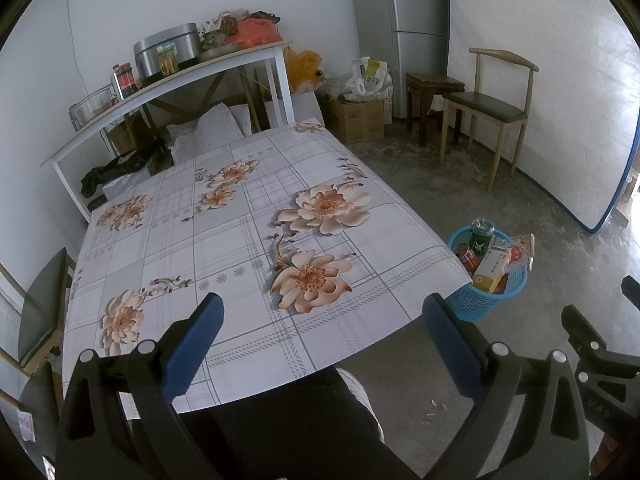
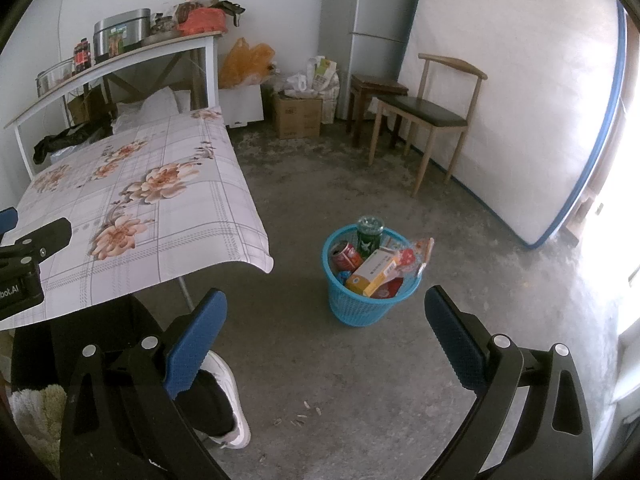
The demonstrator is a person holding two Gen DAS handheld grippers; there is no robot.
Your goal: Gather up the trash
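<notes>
Hovering w/ jaws wide & empty, left hand-held gripper (image 1: 320, 320) and right hand-held gripper (image 2: 324, 316) face a bare bench (image 1: 224, 216); trash sits in blue basket (image 2: 360, 304) on floor. Prob. done; scan bench before stopping.

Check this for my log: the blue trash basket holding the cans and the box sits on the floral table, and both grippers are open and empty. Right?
Not quite. The blue trash basket stands on the concrete floor beside the floral table, not on it; the right wrist view shows this. The rest holds: the left gripper and right gripper are open and empty.
</notes>
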